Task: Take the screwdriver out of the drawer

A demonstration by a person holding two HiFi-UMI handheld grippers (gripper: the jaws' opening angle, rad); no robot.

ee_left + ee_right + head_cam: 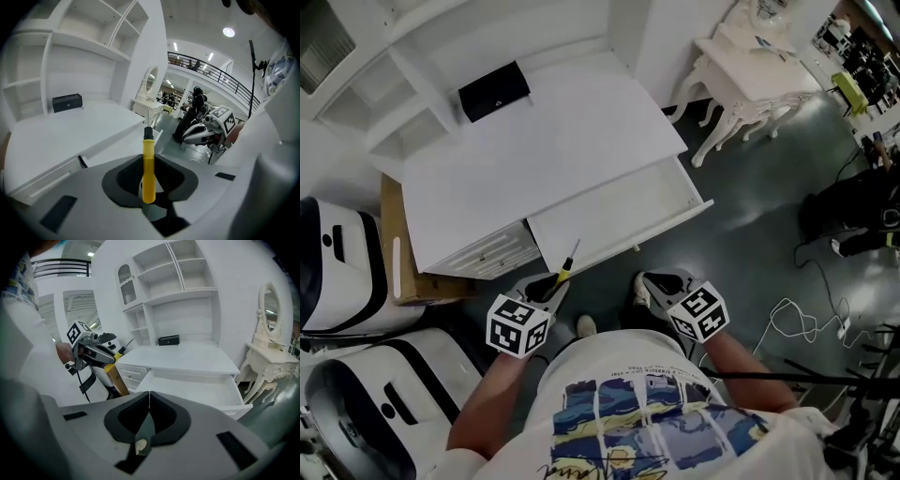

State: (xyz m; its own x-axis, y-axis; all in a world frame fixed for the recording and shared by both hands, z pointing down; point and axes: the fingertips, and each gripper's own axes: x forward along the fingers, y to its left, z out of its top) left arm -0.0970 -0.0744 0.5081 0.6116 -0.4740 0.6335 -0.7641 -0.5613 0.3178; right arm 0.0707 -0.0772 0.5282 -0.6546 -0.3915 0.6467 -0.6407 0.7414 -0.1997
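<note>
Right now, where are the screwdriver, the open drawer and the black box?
screwdriver (149, 173), left gripper view, on its yellow handle.
drawer (614, 216), head view, on its bare inside floor.
black box (494, 91), head view, on its top face.

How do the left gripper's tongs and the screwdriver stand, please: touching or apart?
Touching. The left gripper view shows the yellow handle of the screwdriver clamped between the tongs of the left gripper.
</note>
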